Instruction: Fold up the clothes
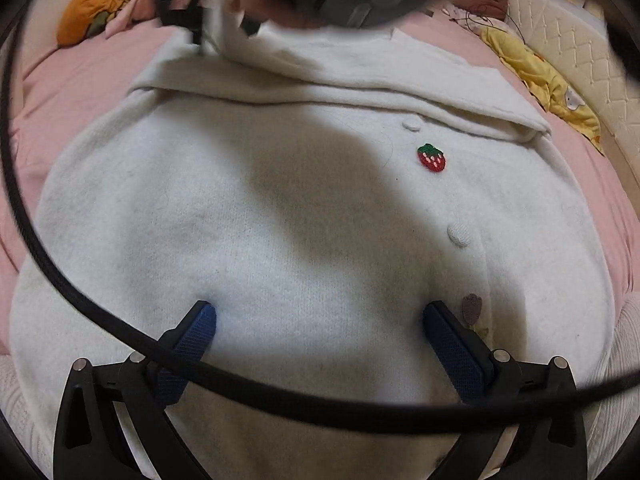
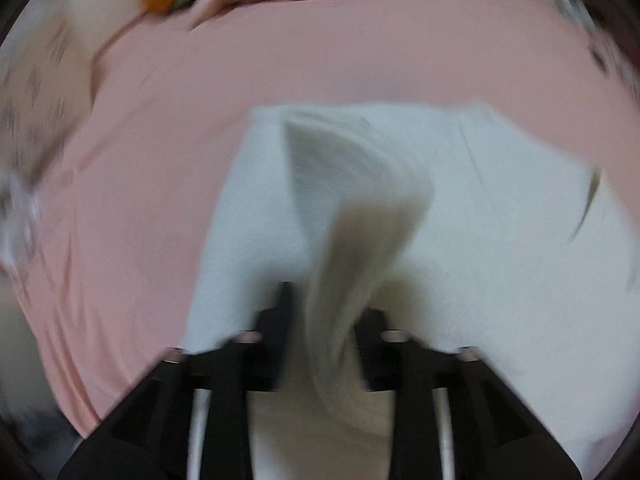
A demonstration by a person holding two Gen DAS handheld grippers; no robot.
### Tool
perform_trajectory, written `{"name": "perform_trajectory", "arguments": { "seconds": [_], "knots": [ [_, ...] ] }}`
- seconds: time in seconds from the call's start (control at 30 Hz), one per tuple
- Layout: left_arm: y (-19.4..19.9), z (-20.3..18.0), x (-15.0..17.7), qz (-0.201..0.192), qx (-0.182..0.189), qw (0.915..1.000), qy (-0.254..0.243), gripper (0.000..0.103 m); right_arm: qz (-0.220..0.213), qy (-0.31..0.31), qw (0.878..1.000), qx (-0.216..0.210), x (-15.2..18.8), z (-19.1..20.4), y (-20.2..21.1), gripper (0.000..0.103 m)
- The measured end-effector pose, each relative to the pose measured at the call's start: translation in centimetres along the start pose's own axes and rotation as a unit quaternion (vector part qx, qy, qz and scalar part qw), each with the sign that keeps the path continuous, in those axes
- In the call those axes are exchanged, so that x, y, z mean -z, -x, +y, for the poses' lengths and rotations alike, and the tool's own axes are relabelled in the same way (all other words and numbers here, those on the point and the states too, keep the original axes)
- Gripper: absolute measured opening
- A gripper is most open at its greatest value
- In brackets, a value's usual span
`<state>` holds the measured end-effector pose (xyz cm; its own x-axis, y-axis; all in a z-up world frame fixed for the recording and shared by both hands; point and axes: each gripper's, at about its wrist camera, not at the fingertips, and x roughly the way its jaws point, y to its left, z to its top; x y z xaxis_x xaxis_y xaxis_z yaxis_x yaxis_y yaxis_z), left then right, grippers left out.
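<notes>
White cardigan (image 1: pixel 280 220) lying on pink bed (image 1: pixel 80 80). Left claw (image 1: pixel 320 320) resting spread wide, gripping nothing. Right claw (image 2: pixel 324 308) standing partly apart around a cardigan fold.

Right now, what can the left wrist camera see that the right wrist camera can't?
Only the left wrist view shows the strawberry patch, two white buttons, the yellow cloth, the black cable and the left gripper, open over the sweater.

Only the right wrist view, which is blurry, shows a raised fold of sweater standing between the right gripper's parted fingers.

Both show the white sweater, the pink bedsheet and an orange cloth at the far side.
</notes>
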<state>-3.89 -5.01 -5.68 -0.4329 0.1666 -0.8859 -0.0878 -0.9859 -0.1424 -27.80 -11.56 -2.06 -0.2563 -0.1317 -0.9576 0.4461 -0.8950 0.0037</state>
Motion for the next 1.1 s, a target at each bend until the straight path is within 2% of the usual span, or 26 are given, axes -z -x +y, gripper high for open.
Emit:
{"name": "perform_trajectory", "arguments": {
  "seconds": [0.07,0.1,0.13,0.17,0.23,0.3,0.37,0.43,0.53,0.6,0.63,0.7,0.73,0.77,0.83,0.9,0.97,1.03,1.1],
  "knots": [
    [0.0,0.0,0.0,0.001,0.001,1.0,0.0,0.103,-0.026,0.082,0.996,0.04,-0.2,3.6,1.5,0.059],
    [0.0,0.0,0.0,0.001,0.002,1.0,0.001,0.103,-0.05,0.099,0.992,0.052,-0.2,4.7,2.3,0.078],
    [0.0,0.0,0.0,0.0,0.004,1.0,0.001,0.103,-0.076,0.114,0.989,0.063,-0.2,5.8,3.1,0.082],
    [0.0,0.1,0.0,0.0,0.005,1.0,0.001,0.103,-0.092,0.11,0.988,0.054,-0.3,6.3,3.8,0.082],
    [0.0,0.1,-0.1,0.0,0.008,1.0,0.002,0.103,-0.128,0.074,0.989,-0.013,-0.1,5.3,6.0,0.082],
    [0.1,0.3,0.0,0.0,0.012,0.9999,0.004,0.103,-0.164,0.036,0.984,-0.066,0.6,3.5,8.4,0.082],
    [0.1,0.6,-0.1,-0.001,0.017,0.9998,0.007,0.103,-0.2,-0.006,0.977,-0.072,2.0,0.0,10.7,0.082],
    [0.1,0.5,-0.1,-0.001,0.016,0.9999,0.005,0.103,-0.225,-0.054,0.971,-0.051,3.9,-4.7,12.4,0.082],
    [0.1,0.4,0.0,-0.002,0.013,0.9999,0.002,0.103,-0.222,-0.148,0.963,0.031,8.0,-13.7,12.6,0.082],
    [0.4,0.6,0.0,-0.008,0.015,0.9998,0.007,0.103,-0.201,-0.227,0.949,0.09,12.2,-19.6,11.1,0.082],
    [0.5,0.8,-0.1,-0.013,0.019,0.9997,0.012,0.103,-0.18,-0.272,0.94,0.096,14.9,-22.7,9.3,0.082],
    [0.9,1.3,-0.2,-0.022,0.028,0.999,0.027,0.103,-0.1,-0.322,0.938,0.079,19.0,-26.7,4.6,0.082],
    [1.1,1.7,-0.3,-0.026,0.034,0.9984,0.035,0.103,-0.073,-0.322,0.942,0.067,20.3,-27.5,2.7,0.082],
    [1.3,2.0,-0.4,-0.031,0.041,0.9976,0.046,0.103,-0.123,-0.262,0.953,0.084,21.5,-26.8,2.8,0.083],
    [1.7,2.6,-0.4,-0.043,0.05,0.9957,0.065,0.103,-0.141,-0.202,0.961,0.124,22.0,-25.1,2.7,0.084],
    [2.6,3.0,-0.8,-0.062,0.048,0.9936,0.082,0.103,-0.131,-0.207,0.96,0.137,21.3,-24.7,2.9,0.084],
    [4.1,2.9,-2.3,-0.104,0.043,0.9903,0.082,0.103,-0.128,-0.22,0.958,0.133,20.8,-24.8,4.1,0.084],
    [5.3,2.3,-4.9,-0.15,0.026,0.9865,0.06,0.103,-0.153,-0.228,0.952,0.134,21.5,-24.5,5.1,0.084],
    [4.1,1.3,-9.1,-0.149,-0.009,0.9884,0.027,0.103,-0.18,-0.235,0.946,0.136,22.2,-24.3,6.1,0.084]
  ]
}}
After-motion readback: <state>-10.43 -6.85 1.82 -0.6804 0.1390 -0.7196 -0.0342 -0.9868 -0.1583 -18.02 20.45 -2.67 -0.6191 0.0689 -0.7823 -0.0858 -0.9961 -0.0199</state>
